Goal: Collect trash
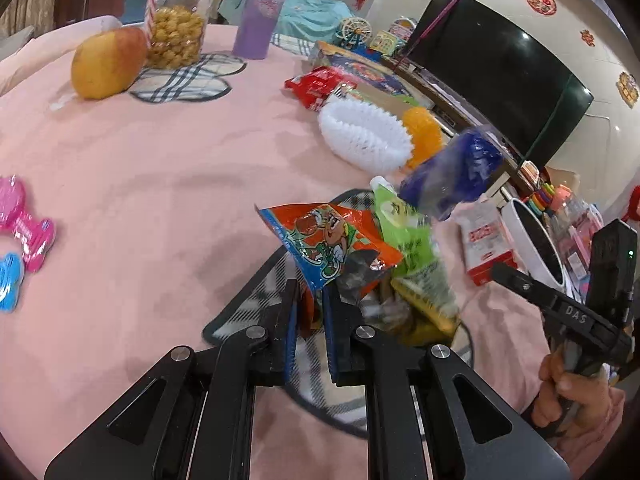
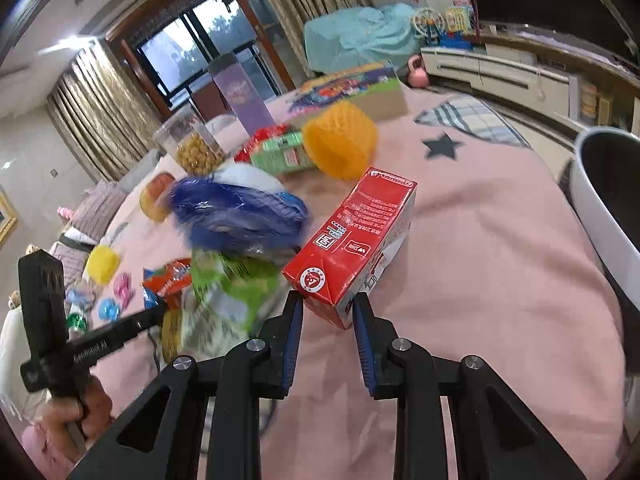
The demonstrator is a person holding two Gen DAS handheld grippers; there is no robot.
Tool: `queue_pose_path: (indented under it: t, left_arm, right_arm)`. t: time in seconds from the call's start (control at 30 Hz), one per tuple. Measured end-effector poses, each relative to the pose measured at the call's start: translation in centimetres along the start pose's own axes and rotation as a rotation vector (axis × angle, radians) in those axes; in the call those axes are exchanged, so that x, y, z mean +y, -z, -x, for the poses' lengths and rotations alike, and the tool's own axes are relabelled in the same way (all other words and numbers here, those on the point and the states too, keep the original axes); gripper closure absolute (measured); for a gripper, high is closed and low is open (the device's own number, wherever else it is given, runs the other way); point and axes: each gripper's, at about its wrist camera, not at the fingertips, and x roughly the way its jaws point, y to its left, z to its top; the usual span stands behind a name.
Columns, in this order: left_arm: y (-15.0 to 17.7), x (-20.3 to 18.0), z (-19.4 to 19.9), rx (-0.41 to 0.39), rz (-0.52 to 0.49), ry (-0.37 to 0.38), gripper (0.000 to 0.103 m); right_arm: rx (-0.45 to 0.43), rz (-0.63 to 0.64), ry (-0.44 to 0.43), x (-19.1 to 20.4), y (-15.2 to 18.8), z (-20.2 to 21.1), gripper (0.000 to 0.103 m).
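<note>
My left tongs [image 1: 310,304] clench the orange snack wrapper [image 1: 324,240] above the plaid mat [image 1: 248,304], right tongs [image 2: 326,312] pinch the red carton [image 2: 354,236] on the pink tabletop [image 2: 480,240].

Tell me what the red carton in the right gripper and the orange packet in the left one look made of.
Red carton: coated paperboard by the look of it, with sharp folded edges and a slight sheen. Orange packet: thin glossy plastic film, crinkled, apparently silver-lined where it is torn.
</note>
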Motion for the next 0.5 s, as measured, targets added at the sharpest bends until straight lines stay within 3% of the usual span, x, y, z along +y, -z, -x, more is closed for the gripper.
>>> queue_pose_path:
  t: [0.07,0.13,0.17,0.2,0.27,0.3,0.47,0.5]
  left_arm:
    - [0.2,0.4,-0.3,0.012,0.019,0.003,0.092]
    - [0.1,0.6,-0.2,0.009,0.034,0.000,0.090]
    - [0.0,0.6,-0.1,0.004,0.033,-0.003,0.087]
    - [-0.1,0.5,0.0,-0.003,0.028,-0.012,0.078]
    - [-0.3,0.5,0.3,-0.022,0.028,-0.038,0.055]
    - [-0.4,0.5,0.4,-0.032,0.029,-0.042,0.053]
    - [-1.1,0.8,-0.5,-0.038,0.036,-0.054,0.054]
    - [-1.1,0.7,-0.7,-0.033,0.029,-0.058,0.059]
  right_arm:
    - [0.005,-0.029,0.015,-0.4,0.0,0.0,0.071]
    - [0.018,-0.082,0.008,-0.8,-0.2,-0.4,0.045]
    - [0.013,-0.098,0.005,-0.9,-0.2,-0.4,0.039]
    - [0.000,-0.108,0.006,-0.7,-0.3,-0.4,0.035]
    - [-0.016,-0.115,0.010,-0.4,-0.3,-0.5,0.035]
    - [-0.023,-0.126,0.014,-0.3,-0.5,-0.7,0.035]
    - [-0.048,-0.212,0.024,-0.7,-1.5,-2.3,0.035]
    - [-0.056,-0.206,0.034,-0.5,-1.6,-2.4,0.035]
